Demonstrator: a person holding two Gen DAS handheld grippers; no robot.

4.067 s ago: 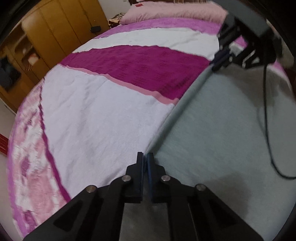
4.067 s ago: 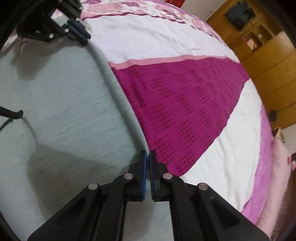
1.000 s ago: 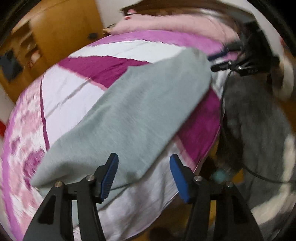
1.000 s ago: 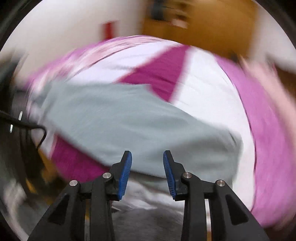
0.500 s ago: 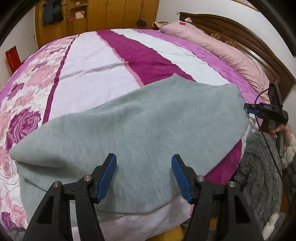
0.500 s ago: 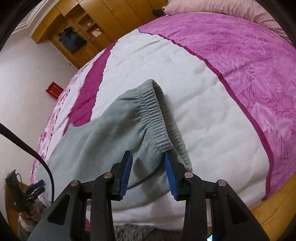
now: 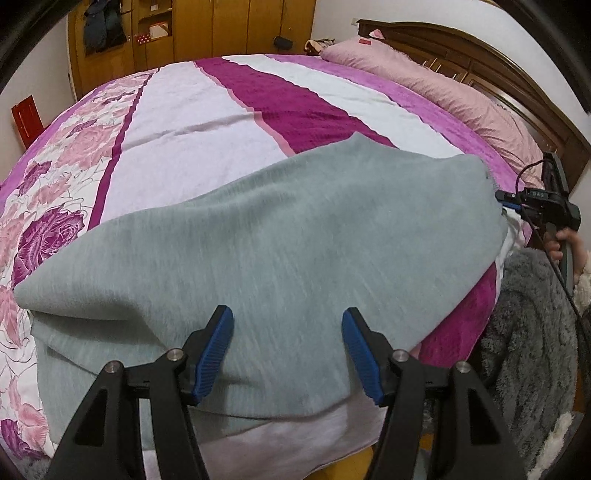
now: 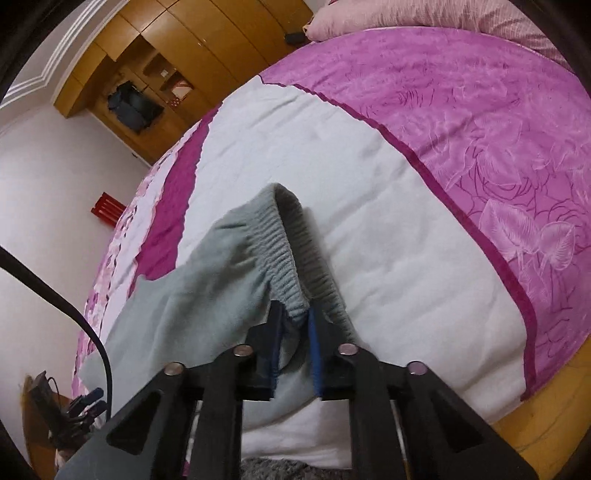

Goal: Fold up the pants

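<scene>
Grey-green sweatpants point(image 7: 288, 236) lie folded lengthwise across the near side of the bed. My left gripper point(image 7: 287, 350) is open, its blue pads hovering just above the pants' leg end near the bed edge. My right gripper point(image 8: 295, 332) has its jaws narrowed around the ribbed elastic waistband point(image 8: 284, 254), with cloth between the pads. In the left wrist view the right gripper point(image 7: 513, 199) sits at the waist end on the far right.
The bed point(image 7: 192, 99) has a pink, magenta and white cover, with pink pillows point(image 7: 443, 85) by a wooden headboard point(image 7: 517, 74). Wooden wardrobes point(image 7: 192, 29) stand behind. A grey fluffy rug point(image 7: 532, 332) lies beside the bed. A black cable point(image 8: 74, 314) hangs at left.
Both grippers let go of the pants' edge and opened after laying them on the bed. In the last half second my right gripper has narrowed onto the waistband; the left stays open.
</scene>
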